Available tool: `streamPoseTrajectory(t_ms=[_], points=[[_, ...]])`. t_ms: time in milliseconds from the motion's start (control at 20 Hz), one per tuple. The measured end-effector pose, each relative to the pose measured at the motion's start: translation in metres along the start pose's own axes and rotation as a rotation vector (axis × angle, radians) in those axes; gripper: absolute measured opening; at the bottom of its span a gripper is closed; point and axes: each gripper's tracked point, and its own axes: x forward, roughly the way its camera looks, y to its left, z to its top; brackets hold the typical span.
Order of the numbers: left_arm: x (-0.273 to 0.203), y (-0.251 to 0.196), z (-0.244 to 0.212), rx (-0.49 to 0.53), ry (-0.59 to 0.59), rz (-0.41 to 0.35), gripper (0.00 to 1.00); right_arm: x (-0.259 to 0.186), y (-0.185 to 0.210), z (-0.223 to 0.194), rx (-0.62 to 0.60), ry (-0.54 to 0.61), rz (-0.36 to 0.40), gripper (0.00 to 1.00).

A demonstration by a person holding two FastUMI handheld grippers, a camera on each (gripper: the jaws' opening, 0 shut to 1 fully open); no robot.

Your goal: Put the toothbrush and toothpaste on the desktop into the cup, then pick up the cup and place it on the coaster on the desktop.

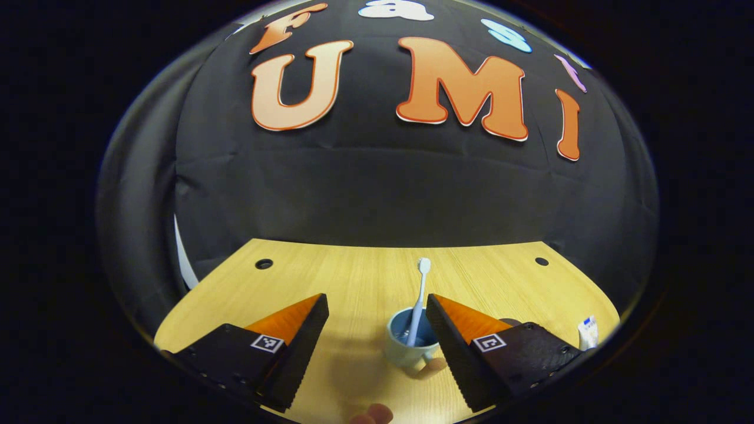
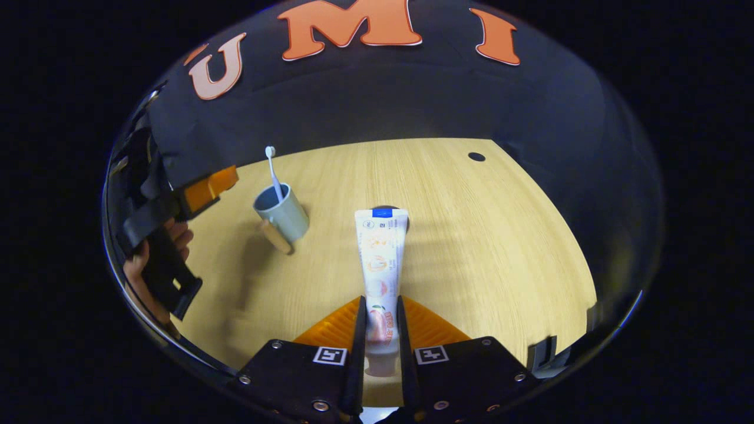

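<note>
In the left gripper view, the left gripper (image 1: 377,306) hangs over the wooden desktop (image 1: 353,277) with its jaws spread wide and nothing between them. The blue-grey cup (image 1: 406,347) stands on the desktop just inside the right-hand finger, which hides part of its rim. The white toothbrush (image 1: 419,294) leans in the cup, head up, rising into the open gap between the fingers. The toothpaste (image 1: 588,333) shows at the far right edge of the desktop, well apart from the cup.

In the right gripper view, the right gripper (image 2: 380,312) has its jaws closed on the toothpaste (image 2: 382,247), both fingers pressing the tube near its cap end. The tube points straight ahead, its flat crimped end farthest from the fingers and raised over the desktop (image 2: 471,235). The cup (image 2: 283,212), toothbrush (image 2: 272,171) inside, stands well to the left. Farther left, the left gripper (image 2: 203,189) is seen in a hand (image 2: 156,253).
</note>
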Motion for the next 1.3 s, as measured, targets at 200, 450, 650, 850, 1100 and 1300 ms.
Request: streamPoseTrajectory(t_ms=[200,450,650,850,1100,1300], points=[[-0.044,0.031,0.003,0.035,0.018,0.047,1.0,0.019,0.04,0.04,-0.014,-0.068,0.054,0.28],[-0.096,0.052,0.02,0.044,-0.011,0.053,1.0,0.037,0.088,0.091,-0.032,-0.168,0.105,0.28],[-0.124,0.067,0.031,-0.019,-0.019,0.067,1.0,0.052,0.128,0.126,-0.02,-0.24,0.148,0.28],[-0.135,0.078,0.039,-0.039,-0.031,0.094,1.0,0.077,0.156,0.151,0.014,-0.282,0.168,0.28],[-0.13,0.079,0.029,-0.026,-0.011,0.091,1.0,0.099,0.181,0.173,-0.001,-0.35,0.173,0.28],[-0.123,0.085,0.014,-0.008,0.024,0.103,1.0,0.105,0.195,0.172,0.003,-0.354,0.191,0.24]])
